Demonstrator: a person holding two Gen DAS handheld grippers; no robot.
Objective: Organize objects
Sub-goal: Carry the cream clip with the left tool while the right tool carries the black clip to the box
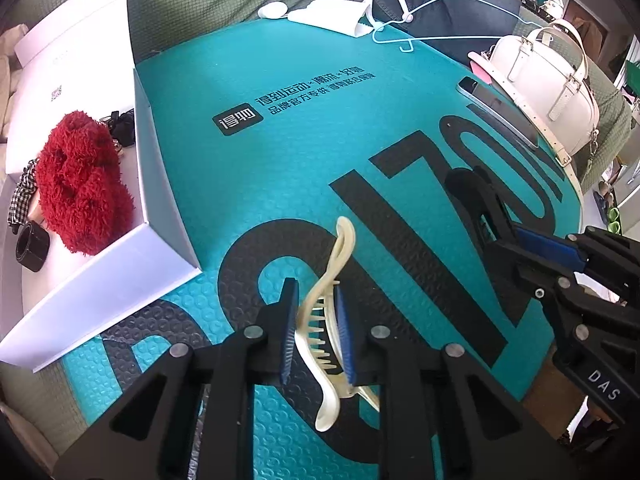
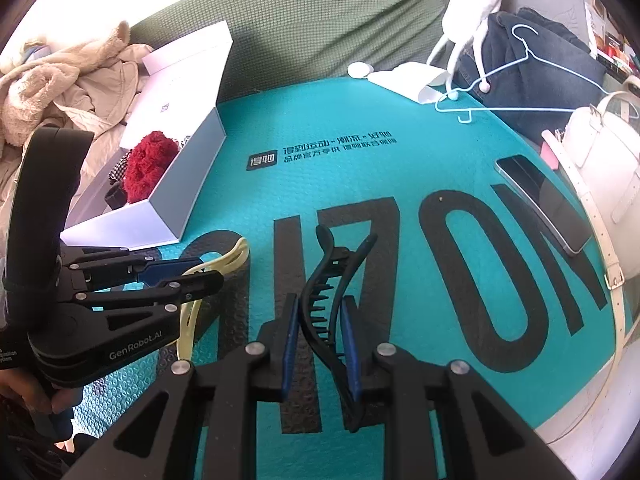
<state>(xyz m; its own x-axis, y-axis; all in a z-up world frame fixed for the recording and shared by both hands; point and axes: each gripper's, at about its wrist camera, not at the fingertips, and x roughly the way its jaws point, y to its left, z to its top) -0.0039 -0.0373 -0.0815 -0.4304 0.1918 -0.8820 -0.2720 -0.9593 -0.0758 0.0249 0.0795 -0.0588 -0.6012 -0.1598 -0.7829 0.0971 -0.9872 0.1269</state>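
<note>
Left wrist view: my left gripper (image 1: pixel 318 334) is clamped on the cream plastic claw hair clip (image 1: pixel 330 320), its blue pads pressing the toothed middle from both sides, above the teal bubble-textured mailer bag with black lettering (image 1: pixel 280 168). At nine o'clock of the clip stands the open white cardboard box (image 1: pixel 160 216), which holds a fluffy red scrunchie (image 1: pixel 84 184), a black-and-white checked scrunchie (image 1: pixel 22 196) and a black band (image 1: pixel 32 246). At three o'clock, my right gripper (image 1: pixel 520 240) enters from the frame edge.

Right wrist view: my right gripper (image 2: pixel 320 336) grips the black plastic claw hair clip (image 2: pixel 334 280), pads closed on its body. At two o'clock lie a dark-screened smartphone (image 2: pixel 544 200) and a cream leather handbag (image 2: pixel 600 168); at one o'clock, a light blue wire hanger (image 2: pixel 520 80).
</note>
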